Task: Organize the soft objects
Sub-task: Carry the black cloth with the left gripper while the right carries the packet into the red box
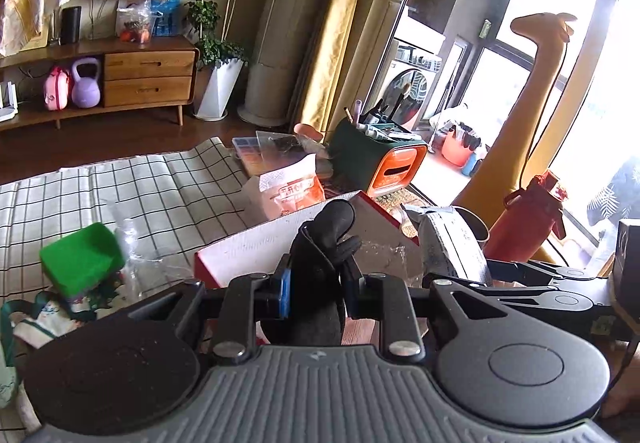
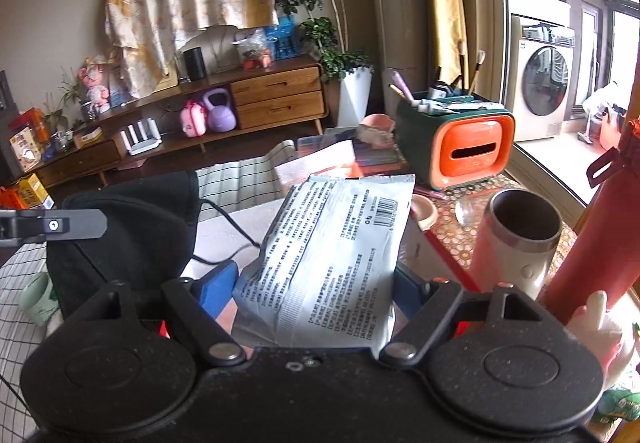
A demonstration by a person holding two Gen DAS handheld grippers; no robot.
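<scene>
Carrying two soft items at once, a person works over a cluttered table draped partly in a checked cloth [image 1: 120, 187]. The left gripper [image 1: 316, 283] has its jaws drawn narrow, pinching a black fabric item [image 1: 328, 235], possibly a glove or cap, which stands up between the pads above an open red-edged box [image 1: 248, 247]. The right gripper [image 2: 316, 279] stands spread wide, its blue pads clamped on either side of a flat white printed packet [image 2: 332, 239], likely a soft pack of wipes. Both items are held clear of the table, apparently bound for a common spot, perhaps the box. A green-and-orange desk organizer [image 2: 456, 147], a steel tumbler [image 2: 520, 235] and a red bottle [image 1: 528, 215] crowd the far side.
</scene>
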